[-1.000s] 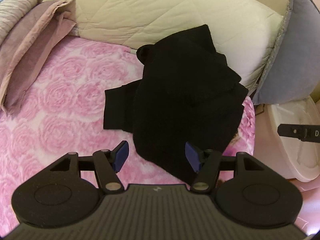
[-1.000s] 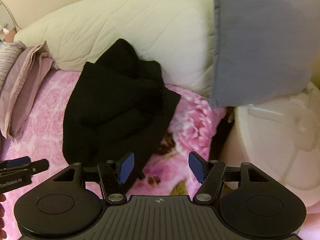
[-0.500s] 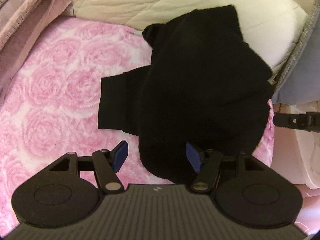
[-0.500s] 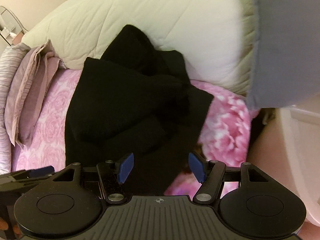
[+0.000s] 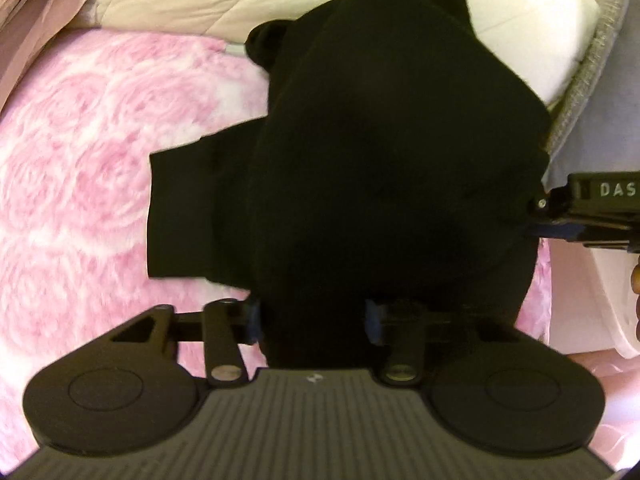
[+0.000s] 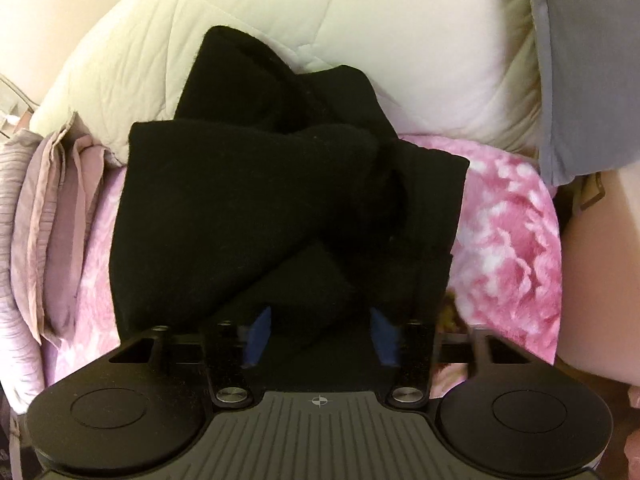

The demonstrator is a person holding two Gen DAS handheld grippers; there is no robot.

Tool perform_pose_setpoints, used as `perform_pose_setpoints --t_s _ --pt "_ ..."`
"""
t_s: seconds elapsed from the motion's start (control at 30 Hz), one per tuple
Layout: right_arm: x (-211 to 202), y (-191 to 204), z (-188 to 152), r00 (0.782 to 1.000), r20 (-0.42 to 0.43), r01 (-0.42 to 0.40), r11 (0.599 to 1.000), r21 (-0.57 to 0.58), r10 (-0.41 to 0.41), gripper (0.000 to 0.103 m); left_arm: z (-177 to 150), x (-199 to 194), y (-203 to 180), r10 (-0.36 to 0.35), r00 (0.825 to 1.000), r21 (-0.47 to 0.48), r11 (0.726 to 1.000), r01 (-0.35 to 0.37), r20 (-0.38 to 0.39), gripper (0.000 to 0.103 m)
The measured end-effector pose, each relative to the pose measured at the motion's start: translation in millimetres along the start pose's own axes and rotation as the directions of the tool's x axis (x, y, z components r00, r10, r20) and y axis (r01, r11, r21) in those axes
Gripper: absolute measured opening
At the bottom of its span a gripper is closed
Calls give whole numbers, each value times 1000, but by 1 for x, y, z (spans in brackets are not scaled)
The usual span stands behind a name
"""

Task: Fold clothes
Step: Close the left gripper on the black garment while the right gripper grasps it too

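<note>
Both tongs (image 5: pixel 312 320) (image 6: pixel 318 330) around black garment (image 5: pixel 380 160) on pink blanket (image 5: pixel 100 140)

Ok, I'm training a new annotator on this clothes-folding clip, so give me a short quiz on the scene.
1. True or false: the black garment is neatly folded flat.
2. What does it lie on? A pink rose blanket; B wooden table; C tiled floor.
3. What does its far end rest against?
Key: 1 false, it is bunched up; 2 A; 3 the cream quilt.
</note>
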State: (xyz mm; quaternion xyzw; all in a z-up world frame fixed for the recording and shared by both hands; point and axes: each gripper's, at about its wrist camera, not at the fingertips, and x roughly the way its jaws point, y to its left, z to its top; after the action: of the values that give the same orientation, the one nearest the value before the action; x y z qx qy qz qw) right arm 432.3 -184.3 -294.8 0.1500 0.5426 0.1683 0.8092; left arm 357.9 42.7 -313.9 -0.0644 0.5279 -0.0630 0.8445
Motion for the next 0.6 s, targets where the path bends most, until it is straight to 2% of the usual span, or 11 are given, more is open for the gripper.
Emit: perform_pose_setpoints --t_s 0.07,0.27,0.4,0.53,0.6 --pt "-3 4 0 1000 0 -13 1000 -24 13 10 2 -5 -1 -8 1000 1 1000 8 8 15" --pt "-36 28 -2 999 45 -21 994 -105 26 6 7 -40 -12 -1 996 29 1000 -1 90 10" --pt "-79 49 0 989 113 -76 988 -133 92 6 11 -86 -16 -28 983 -2 1000 29 182 8" --pt "-133 78 9 958 199 -169 968 -184 206 6 14 -141 -23 -27 957 -27 999 37 288 7" --pt "-162 95 14 928 254 -222 952 -211 273 6 10 -174 -24 -23 935 -51 998 44 353 7"
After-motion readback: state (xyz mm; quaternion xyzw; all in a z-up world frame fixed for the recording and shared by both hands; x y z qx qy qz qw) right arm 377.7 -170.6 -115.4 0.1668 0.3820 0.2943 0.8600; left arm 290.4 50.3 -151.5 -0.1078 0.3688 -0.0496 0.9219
